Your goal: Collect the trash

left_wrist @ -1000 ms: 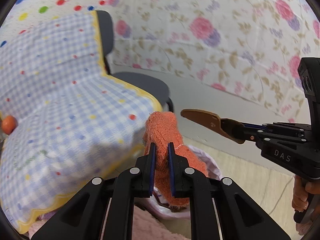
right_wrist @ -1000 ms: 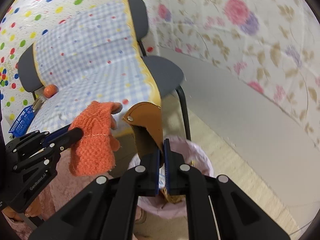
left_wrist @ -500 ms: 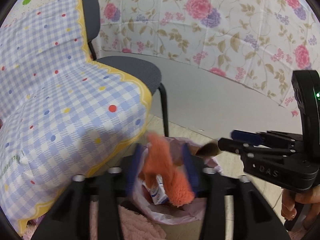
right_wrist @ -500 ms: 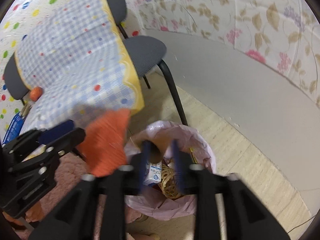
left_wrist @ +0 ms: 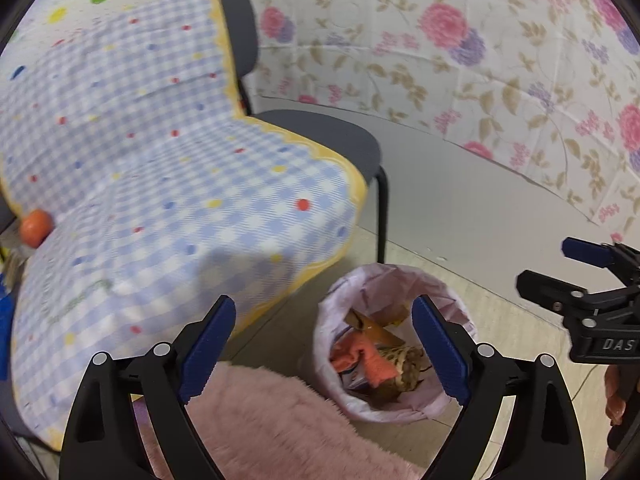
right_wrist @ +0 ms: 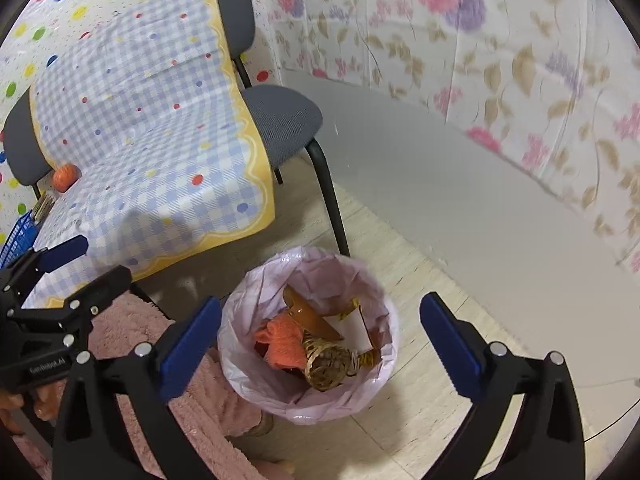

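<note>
Dropped now: one orange cloth [right_wrist: 280, 342], one brown piece [right_wrist: 310, 317], in one bin [right_wrist: 248, 300].

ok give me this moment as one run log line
left claw: opening, empty | right claw: opening, empty | orange cloth: in bin | brown piece: in bin | bin: on floor by chair

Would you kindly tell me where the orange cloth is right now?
The orange cloth lies inside the pink-lined bin on the floor, low in both wrist views, left of the woven basket and beside the chair leg.
</note>
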A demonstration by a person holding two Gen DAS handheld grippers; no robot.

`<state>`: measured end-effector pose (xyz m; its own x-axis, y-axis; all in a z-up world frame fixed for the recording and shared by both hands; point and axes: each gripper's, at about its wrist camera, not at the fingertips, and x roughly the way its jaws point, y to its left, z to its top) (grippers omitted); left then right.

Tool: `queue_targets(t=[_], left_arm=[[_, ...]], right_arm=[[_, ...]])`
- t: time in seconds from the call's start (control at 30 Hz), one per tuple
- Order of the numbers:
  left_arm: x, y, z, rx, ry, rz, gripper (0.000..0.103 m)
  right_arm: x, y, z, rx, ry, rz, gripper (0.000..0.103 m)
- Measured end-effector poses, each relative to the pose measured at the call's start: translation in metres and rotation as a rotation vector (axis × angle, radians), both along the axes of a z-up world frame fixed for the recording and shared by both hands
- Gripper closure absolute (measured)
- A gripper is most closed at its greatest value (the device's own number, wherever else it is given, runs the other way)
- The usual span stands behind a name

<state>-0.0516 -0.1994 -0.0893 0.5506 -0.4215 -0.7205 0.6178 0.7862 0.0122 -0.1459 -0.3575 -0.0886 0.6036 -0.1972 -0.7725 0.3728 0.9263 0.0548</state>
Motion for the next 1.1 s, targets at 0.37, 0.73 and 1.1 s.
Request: queue_targets(t=[0.37, 0.73, 1.1], left_arm=[[-0.004, 0.073, 0.039, 0.05, -0.004, 0.224, 0.013], [-0.004, 0.158, 0.077, 0.056, -0.073, 0.459, 0.013], [-0.01, 0.207, 0.077, 0.071, -0.055, 0.546, 0.013]], right_arm=[[0.017, 0.048, 0.062, -0.001, -0.1, 0.125, 0.006], [0.056, 0.118, 0.098, -0.045, -0.17, 0.305, 0.006], [0.061, 0.163, 0.091, -0.079, -0.116, 0.399, 0.006]])
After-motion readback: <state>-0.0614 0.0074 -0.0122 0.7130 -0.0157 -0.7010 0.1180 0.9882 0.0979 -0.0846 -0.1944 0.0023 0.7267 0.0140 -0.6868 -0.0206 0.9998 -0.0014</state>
